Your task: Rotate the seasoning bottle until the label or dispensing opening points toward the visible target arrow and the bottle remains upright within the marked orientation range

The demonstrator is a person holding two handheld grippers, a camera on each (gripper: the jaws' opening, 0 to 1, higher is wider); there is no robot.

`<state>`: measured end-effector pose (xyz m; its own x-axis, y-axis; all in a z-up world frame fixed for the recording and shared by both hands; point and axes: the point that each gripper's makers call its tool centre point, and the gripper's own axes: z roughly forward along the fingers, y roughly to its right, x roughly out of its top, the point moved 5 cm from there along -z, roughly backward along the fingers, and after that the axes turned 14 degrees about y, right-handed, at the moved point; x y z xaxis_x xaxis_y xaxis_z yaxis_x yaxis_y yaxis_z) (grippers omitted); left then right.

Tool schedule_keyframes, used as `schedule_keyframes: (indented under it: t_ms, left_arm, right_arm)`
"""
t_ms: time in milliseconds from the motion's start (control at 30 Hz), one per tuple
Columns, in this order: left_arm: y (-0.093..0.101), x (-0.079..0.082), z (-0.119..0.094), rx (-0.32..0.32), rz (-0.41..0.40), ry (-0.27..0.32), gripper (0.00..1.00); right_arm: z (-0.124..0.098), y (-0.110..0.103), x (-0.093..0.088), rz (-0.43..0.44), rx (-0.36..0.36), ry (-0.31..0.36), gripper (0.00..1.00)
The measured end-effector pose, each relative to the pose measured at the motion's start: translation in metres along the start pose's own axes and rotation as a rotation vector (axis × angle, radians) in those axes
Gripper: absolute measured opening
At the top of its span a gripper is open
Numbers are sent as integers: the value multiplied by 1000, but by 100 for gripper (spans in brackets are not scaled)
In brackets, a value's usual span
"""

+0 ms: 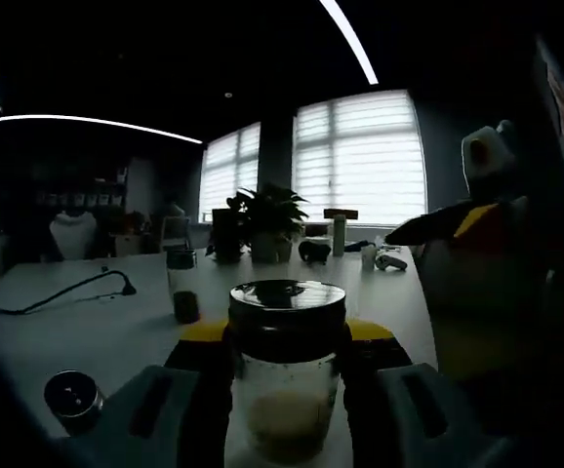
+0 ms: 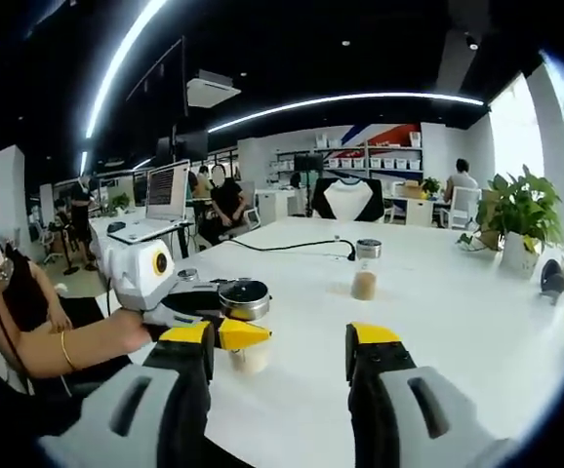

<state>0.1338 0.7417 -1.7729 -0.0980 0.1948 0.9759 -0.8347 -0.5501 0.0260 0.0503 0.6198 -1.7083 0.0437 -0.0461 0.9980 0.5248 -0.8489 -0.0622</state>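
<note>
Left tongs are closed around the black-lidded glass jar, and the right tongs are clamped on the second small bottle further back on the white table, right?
Not quite. In the right gripper view the right tongs are open and empty; the small bottle stands apart on the white table. The left tongs do hold the black-lidded glass jar.

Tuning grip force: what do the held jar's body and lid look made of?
Jar body: likely clear glass or hard plastic, since pale powder shows through the wall. Lid: dark and glossy with a shiny rim, probably metal or coated plastic. The left gripper brackets it.
</note>
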Motion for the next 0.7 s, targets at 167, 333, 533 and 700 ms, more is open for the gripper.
schedule_keyframes:
  t_ms: [167,333,533,700]
  left_arm:
    - [-1,-5,-2,-10,-6,0,45]
    - [-5,-9,-3,8,3,-10,45]
    - [-3,-13,-3,-20,27,-10,45]
    - [-4,-14,-6,-40,22,-1,45]
  right_arm:
    - [-1,-3,0,32,7,5,69]
    - [-3,-4,-1,31,5,-15,77]
    - [-7,-8,-1,15,10,-27,73]
    - [-8,-8,1,19,8,-20,73]
